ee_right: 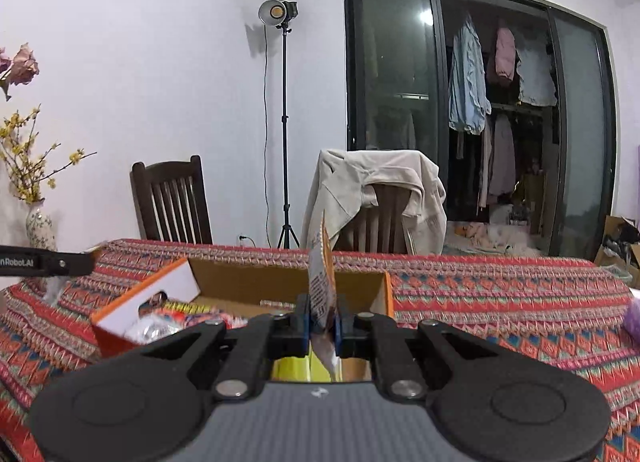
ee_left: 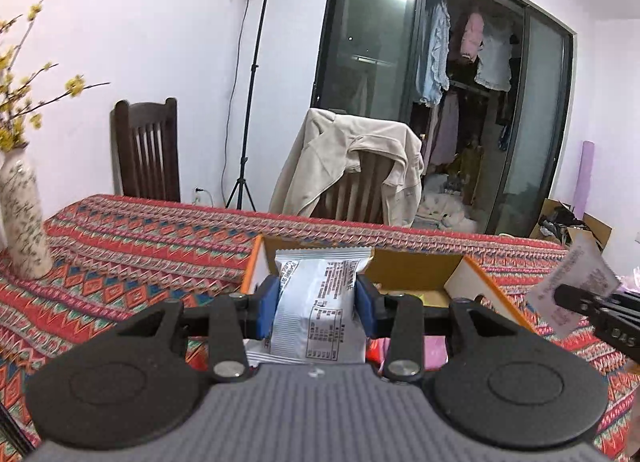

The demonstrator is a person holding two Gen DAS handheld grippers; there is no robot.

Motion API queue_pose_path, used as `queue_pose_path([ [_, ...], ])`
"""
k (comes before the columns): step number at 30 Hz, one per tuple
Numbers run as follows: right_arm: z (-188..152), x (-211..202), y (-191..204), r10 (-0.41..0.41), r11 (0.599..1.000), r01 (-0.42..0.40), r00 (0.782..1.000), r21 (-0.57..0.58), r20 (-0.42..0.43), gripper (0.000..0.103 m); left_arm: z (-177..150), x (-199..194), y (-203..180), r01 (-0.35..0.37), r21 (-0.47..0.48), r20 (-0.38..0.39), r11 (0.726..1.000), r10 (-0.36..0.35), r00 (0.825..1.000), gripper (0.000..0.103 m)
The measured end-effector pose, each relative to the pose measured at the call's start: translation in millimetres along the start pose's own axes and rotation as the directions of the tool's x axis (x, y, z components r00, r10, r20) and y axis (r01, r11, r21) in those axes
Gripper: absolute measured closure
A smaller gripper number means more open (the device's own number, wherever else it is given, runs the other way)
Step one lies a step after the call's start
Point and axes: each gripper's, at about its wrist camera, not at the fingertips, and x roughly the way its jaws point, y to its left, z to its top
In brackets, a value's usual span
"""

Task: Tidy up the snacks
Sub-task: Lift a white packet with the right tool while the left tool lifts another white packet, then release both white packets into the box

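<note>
In the left wrist view my left gripper (ee_left: 318,294) is shut on a white snack packet (ee_left: 320,302) with printed text, its blue pads pressing both sides. Behind it stands an open cardboard box (ee_left: 416,266) with orange and white flaps on the patterned tablecloth. At the right edge of that view my right gripper (ee_left: 576,294) holds a thin packet (ee_left: 576,274). In the right wrist view my right gripper (ee_right: 323,322) is shut on that thin orange and white packet (ee_right: 322,282), held edge-on above the box (ee_right: 248,282), which contains several snacks. The left gripper's finger (ee_right: 60,262) shows at far left.
A red patterned tablecloth (ee_right: 500,302) covers the table. A vase (ee_left: 22,222) of yellow flowers stands at the left. Two dark chairs (ee_right: 172,202) stand behind the table, one draped with a beige jacket (ee_right: 376,190). A light stand (ee_right: 285,134) and a wardrobe lie beyond.
</note>
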Motion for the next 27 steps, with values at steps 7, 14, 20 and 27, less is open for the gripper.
queue_pose_path([
  [7, 10, 53, 8, -0.023, 0.999, 0.023, 1.000, 0.023, -0.020, 0.092, 4, 39, -8, -0.038, -0.007, 0.003, 0.999, 0.038, 0.999, 0.062],
  [14, -9, 86, 1, -0.015, 0.998, 0.018, 0.999, 0.062, -0.047, 0.092, -15, 79, -1, -0.086, 0.011, -0.022, 0.996, 0.086, 0.996, 0.062],
  [20, -23, 102, -3, 0.028, 0.997, -0.020, 0.993, 0.074, -0.113, 0.089, -28, 91, 3, -0.089, 0.036, -0.049, 0.995, 0.090, 0.995, 0.046],
  [27, -29, 96, -4, 0.035, 0.996, -0.026, 0.994, 0.090, -0.105, 0.005, -32, 75, 5, -0.112, 0.023, 0.027, 0.993, 0.112, 0.993, 0.000],
])
